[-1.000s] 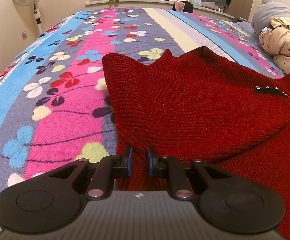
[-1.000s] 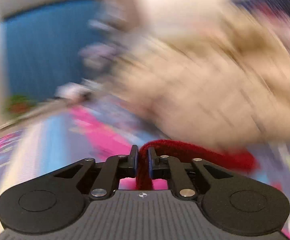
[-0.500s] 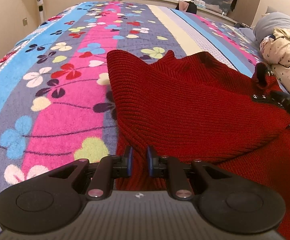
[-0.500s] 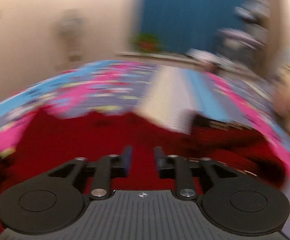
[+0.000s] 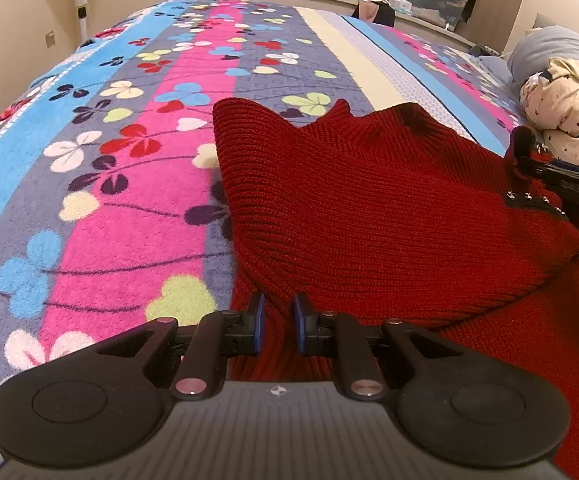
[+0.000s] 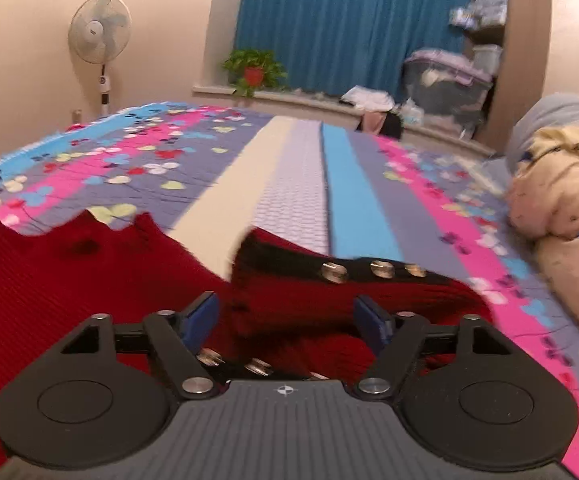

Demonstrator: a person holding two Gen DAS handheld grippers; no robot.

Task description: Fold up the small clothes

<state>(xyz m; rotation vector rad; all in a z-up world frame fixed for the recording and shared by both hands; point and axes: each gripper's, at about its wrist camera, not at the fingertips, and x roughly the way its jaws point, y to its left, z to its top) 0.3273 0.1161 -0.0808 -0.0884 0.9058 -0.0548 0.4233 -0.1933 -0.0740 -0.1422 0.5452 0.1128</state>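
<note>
The left gripper point(image 5: 276, 326) has its jaws drawn close together, clamped on a bunched fold of the red knitted sweater point(image 5: 373, 216) that rises between the blue pads point(image 5: 258, 322). Ahead of these jaws and off to their right the sweater lies folded over itself on the bed point(image 5: 129, 184), its far edge ragged against the flowered blanket.

The right gripper point(image 6: 287, 318) stands with its jaws wide apart, nothing clamped between them. The sweater point(image 6: 49, 280) lies beneath and just ahead of them, and a dark trim with metal buttons point(image 6: 381, 268) runs across right in front of the gap. Further to the right of the jaws a cream star-printed quilt point(image 6: 569, 200) is heaped on the bed point(image 6: 297, 168). Far beyond stand a fan point(image 6: 99, 34), a potted plant point(image 6: 254, 68) and a blue curtain point(image 6: 349, 20).
</note>
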